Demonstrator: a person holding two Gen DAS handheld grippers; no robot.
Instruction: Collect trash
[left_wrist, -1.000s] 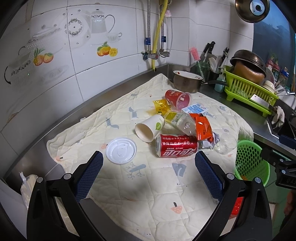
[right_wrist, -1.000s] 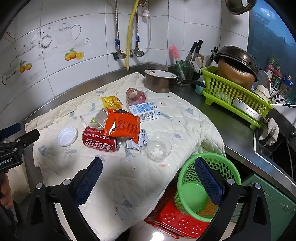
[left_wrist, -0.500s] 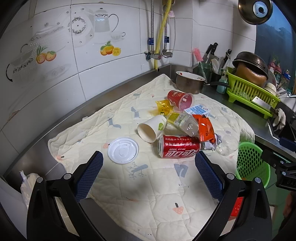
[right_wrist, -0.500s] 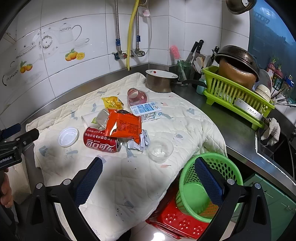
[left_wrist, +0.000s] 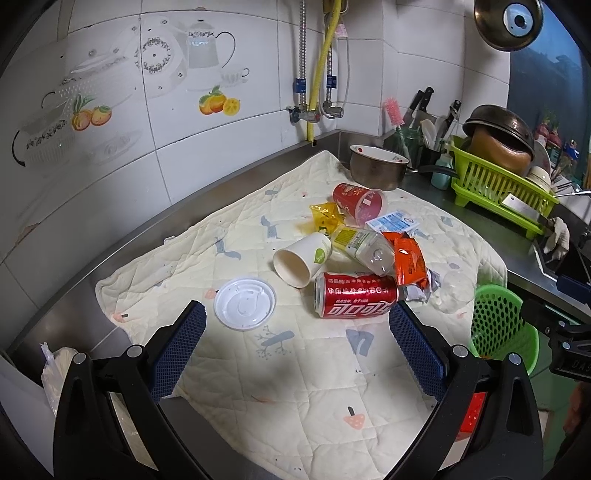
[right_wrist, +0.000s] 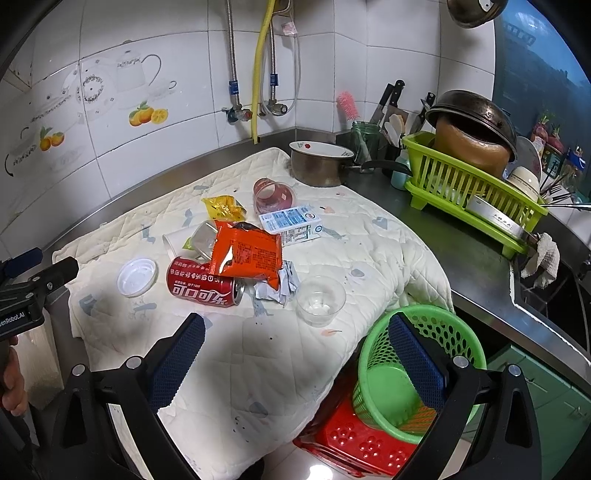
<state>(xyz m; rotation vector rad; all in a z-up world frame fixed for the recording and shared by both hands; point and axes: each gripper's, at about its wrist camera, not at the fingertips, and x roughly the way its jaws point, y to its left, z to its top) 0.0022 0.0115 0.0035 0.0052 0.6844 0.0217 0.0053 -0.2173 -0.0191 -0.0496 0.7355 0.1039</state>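
Observation:
Trash lies on a quilted cloth (left_wrist: 229, 236): a red cola can (left_wrist: 354, 300) (right_wrist: 203, 287), a white paper cup (left_wrist: 301, 260), a white plastic lid (left_wrist: 244, 302) (right_wrist: 136, 277), an orange wrapper (right_wrist: 245, 253), a clear plastic cup (right_wrist: 320, 300), a red cup (left_wrist: 359, 204), a yellow wrapper (left_wrist: 325, 216), a small carton (right_wrist: 291, 224). A green mesh basket (right_wrist: 397, 363) stands below the counter's right edge. My left gripper (left_wrist: 295, 350) is open and empty, short of the lid and can. My right gripper (right_wrist: 295, 354) is open and empty, near the basket and clear cup.
A metal pot (right_wrist: 320, 162) stands behind the cloth. A green dish rack (right_wrist: 469, 192) with pots fills the right counter. A red crate (right_wrist: 354, 443) sits under the basket. Pipes and a yellow hose (right_wrist: 260, 70) run down the tiled wall.
Both grippers have drifted slightly; the scene sits a little lower and closer in the left wrist view. Nothing was taken hold of.

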